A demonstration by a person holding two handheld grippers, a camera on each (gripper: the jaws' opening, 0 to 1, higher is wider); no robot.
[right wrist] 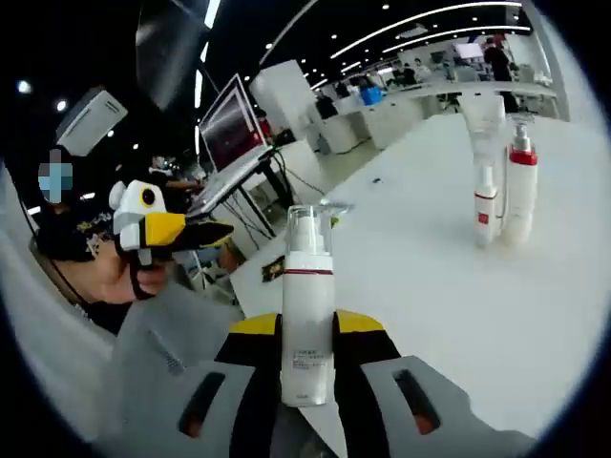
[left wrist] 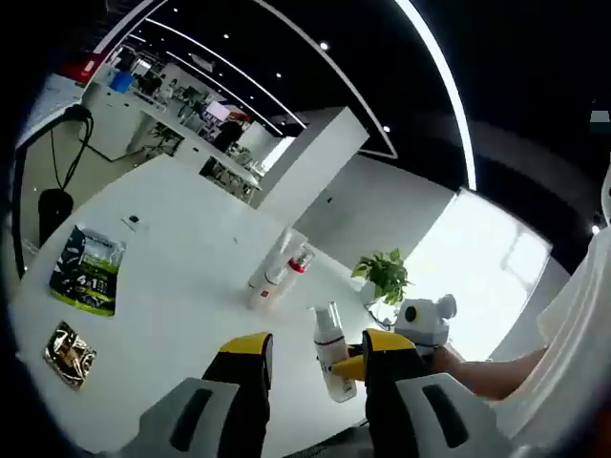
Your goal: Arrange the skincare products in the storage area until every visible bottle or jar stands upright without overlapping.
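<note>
The right gripper points across the white table, its yellow-tipped jaws clamped on a clear-capped pump bottle that stands upright between them. The bottle carries a thin red band and small print too fine to read. In the left gripper view this same bottle appears near the table's edge, with the right gripper and a hand behind it. The left gripper hovers above the table, jaws wide apart and empty. Two more bottles stand together mid-table, one red-collared. A dark packet reads "4 in 1"; a gold packet lies near it.
</note>
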